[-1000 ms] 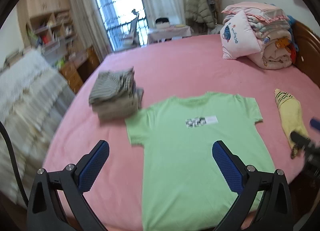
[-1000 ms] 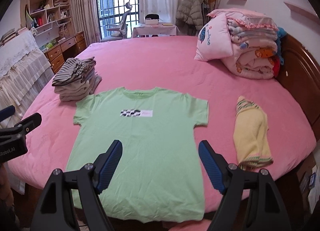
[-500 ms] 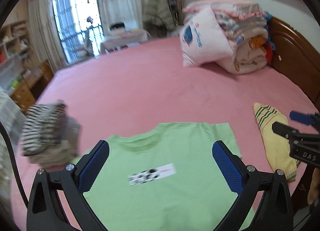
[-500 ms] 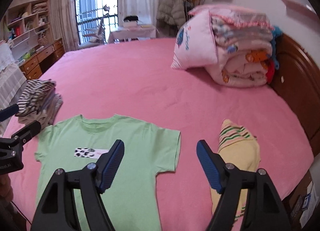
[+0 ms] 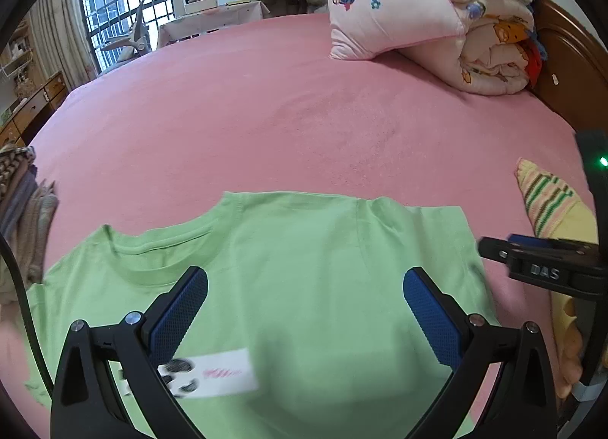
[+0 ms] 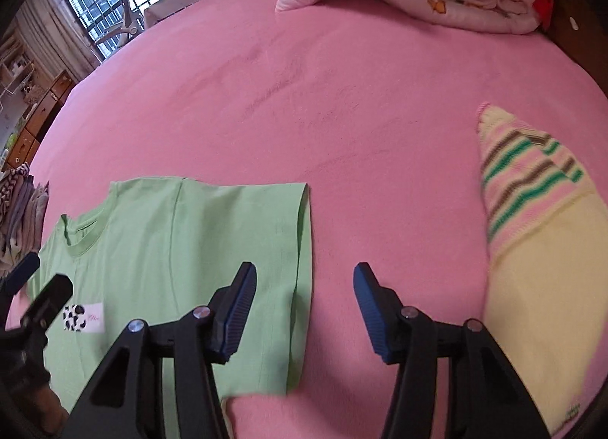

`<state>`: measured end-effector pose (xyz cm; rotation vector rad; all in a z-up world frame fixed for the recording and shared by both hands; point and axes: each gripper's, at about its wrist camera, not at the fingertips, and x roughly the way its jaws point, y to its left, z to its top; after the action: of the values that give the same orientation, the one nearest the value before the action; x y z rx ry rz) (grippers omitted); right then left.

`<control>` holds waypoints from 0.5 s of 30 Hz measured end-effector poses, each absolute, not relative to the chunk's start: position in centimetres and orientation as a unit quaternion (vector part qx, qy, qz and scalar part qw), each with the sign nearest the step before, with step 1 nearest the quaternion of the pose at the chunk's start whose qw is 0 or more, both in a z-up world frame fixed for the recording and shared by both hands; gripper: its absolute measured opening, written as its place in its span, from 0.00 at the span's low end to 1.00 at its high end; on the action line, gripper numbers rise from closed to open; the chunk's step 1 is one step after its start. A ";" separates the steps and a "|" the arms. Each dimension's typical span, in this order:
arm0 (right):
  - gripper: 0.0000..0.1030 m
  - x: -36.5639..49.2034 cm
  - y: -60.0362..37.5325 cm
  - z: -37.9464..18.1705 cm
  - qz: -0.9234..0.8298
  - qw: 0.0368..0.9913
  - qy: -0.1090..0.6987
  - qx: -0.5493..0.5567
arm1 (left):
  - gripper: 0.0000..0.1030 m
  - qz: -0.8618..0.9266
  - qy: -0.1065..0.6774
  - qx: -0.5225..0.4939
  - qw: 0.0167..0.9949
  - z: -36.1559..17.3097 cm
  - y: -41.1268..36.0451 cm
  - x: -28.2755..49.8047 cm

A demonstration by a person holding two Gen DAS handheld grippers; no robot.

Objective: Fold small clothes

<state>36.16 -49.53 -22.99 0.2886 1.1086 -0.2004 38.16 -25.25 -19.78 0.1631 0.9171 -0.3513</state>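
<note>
Here, green T-shirt (image 5: 304, 287) flat beneath both grippers' parted fingers (image 5: 178, 309).

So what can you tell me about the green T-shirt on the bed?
The green T-shirt is light green and looks like soft cotton, with short sleeves, a round ribbed neckline and a small white patch with black blotches and pink writing on the chest. It lies spread flat, front up, on the pink bedspread, not yet folded. A stack of folded clothes sits beside one sleeve, and a yellow striped knit lies apart on the other side. Neither hand-held gripper holds it.
</note>
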 end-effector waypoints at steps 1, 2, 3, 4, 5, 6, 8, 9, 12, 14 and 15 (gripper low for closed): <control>0.52 36.9 -49.7 -23.5 -0.098 0.835 0.525 0.132 | 0.99 -0.168 0.441 0.079 0.878 -20.3 -25.6 38.3; 0.52 37.4 -49.7 -24.0 -0.103 0.833 0.528 0.128 | 0.99 -0.170 0.443 0.079 0.877 -20.8 -26.0 38.6; 0.52 38.1 -49.8 -24.7 -0.107 0.830 0.533 0.125 | 0.99 -0.172 0.447 0.078 0.875 -21.3 -26.4 38.8; 0.52 38.7 -50.0 -25.3 -0.110 0.826 0.538 0.125 | 0.99 -0.173 0.449 0.077 0.873 -21.6 -26.7 39.1; 0.52 39.1 -50.1 -25.9 -0.109 0.824 0.542 0.126 | 0.99 -0.174 0.450 0.075 0.873 -22.0 -27.0 39.3; 0.52 39.4 -50.2 -26.4 -0.107 0.822 0.544 0.130 | 0.99 -0.174 0.452 0.073 0.872 -22.2 -27.2 39.4; 0.51 39.7 -49.9 -26.9 -0.101 0.825 0.540 0.131 | 0.99 -0.176 0.453 0.068 0.871 -22.7 -27.3 39.6; 0.41 39.7 -49.7 -26.9 -0.092 0.830 0.534 0.131 | 0.99 -0.174 0.454 0.067 0.871 -22.8 -27.1 39.7; 0.06 39.8 -48.9 -26.8 -0.063 0.833 0.533 0.130 | 0.99 -0.166 0.457 0.062 0.871 -23.0 -26.3 40.0; 0.05 39.6 -48.1 -26.0 -0.066 0.841 0.526 0.111 | 0.99 -0.156 0.459 0.055 0.873 -22.8 -25.2 40.1; 0.05 39.2 -47.7 -25.3 -0.064 0.846 0.517 0.109 | 0.99 -0.152 0.459 0.050 0.874 -22.7 -24.7 40.1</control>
<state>39.20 -47.66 -25.27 0.2294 1.0914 -0.1354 40.10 -24.70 -22.69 0.1053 0.9585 -0.3177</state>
